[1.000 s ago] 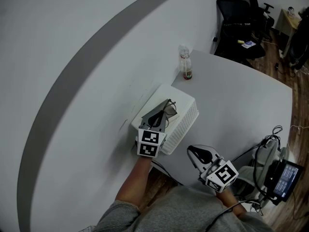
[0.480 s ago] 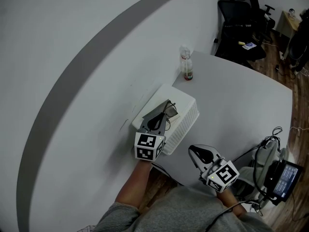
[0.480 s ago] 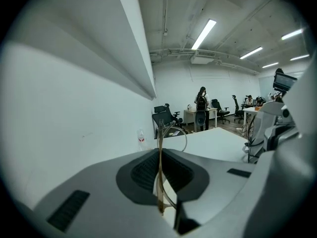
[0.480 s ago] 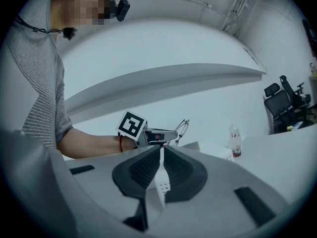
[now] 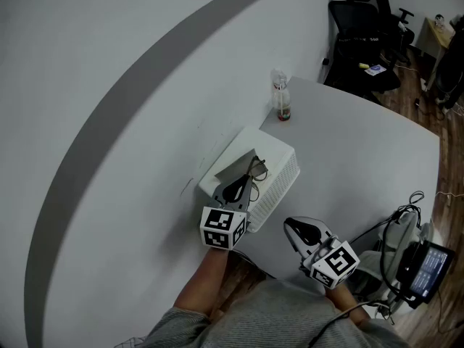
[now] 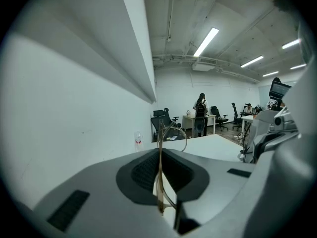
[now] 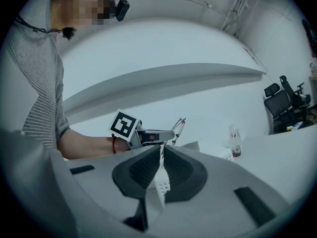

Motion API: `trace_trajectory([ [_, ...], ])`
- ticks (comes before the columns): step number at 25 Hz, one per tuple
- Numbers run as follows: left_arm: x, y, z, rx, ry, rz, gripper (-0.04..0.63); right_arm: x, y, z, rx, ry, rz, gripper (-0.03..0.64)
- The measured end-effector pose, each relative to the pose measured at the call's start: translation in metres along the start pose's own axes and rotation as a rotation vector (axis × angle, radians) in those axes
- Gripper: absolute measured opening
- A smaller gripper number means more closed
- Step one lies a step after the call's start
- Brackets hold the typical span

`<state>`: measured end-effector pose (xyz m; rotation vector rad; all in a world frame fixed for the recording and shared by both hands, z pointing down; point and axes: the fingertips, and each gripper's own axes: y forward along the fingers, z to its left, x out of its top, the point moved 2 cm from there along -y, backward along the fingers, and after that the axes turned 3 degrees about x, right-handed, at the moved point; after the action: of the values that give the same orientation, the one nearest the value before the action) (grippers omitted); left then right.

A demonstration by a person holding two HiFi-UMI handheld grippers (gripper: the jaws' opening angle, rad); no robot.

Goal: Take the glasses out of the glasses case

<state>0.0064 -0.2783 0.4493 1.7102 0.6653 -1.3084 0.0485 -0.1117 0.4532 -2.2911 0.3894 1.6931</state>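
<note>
My left gripper (image 5: 245, 182) hangs over a white perforated box (image 5: 281, 171) on the grey table (image 5: 362, 143) and is shut on a pair of thin-framed glasses (image 5: 256, 169). In the left gripper view the folded glasses (image 6: 160, 182) stand on edge between the pads, one lens (image 6: 174, 138) sticking out past the tips. The right gripper view shows them (image 7: 178, 128) poking up from the left gripper (image 7: 166, 135). My right gripper (image 5: 292, 230) rests lower right, near the table's front edge, shut with nothing in it. I cannot make out a glasses case.
A small clear bottle (image 5: 280, 98) stands at the table's far corner by the curved white wall. Black office chairs (image 5: 362, 35) are beyond it. Cables and a device with a screen (image 5: 424, 263) lie at the table's right front.
The left gripper has drawn back a little toward the person and rolled slightly, still holding the glasses. The right gripper has stayed put.
</note>
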Motion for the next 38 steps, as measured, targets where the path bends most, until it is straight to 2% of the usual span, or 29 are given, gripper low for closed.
trace_trajectory([
  [4,0.000,-0.005,-0.005,-0.016,-0.038,-0.019,0.026,0.000,0.000,0.000,0.001,0.000,-0.005,0.017],
  [20,0.000,-0.021,-0.019,-0.059,-0.073,-0.057,0.026,0.001,-0.002,-0.006,-0.026,-0.002,-0.004,0.017],
  [29,-0.003,-0.032,-0.046,-0.126,-0.067,-0.080,0.026,0.002,-0.002,-0.008,-0.034,-0.013,-0.004,0.017],
  [38,-0.011,-0.037,-0.056,-0.147,-0.059,-0.073,0.026,0.003,-0.004,-0.009,-0.040,-0.014,-0.006,0.017],
])
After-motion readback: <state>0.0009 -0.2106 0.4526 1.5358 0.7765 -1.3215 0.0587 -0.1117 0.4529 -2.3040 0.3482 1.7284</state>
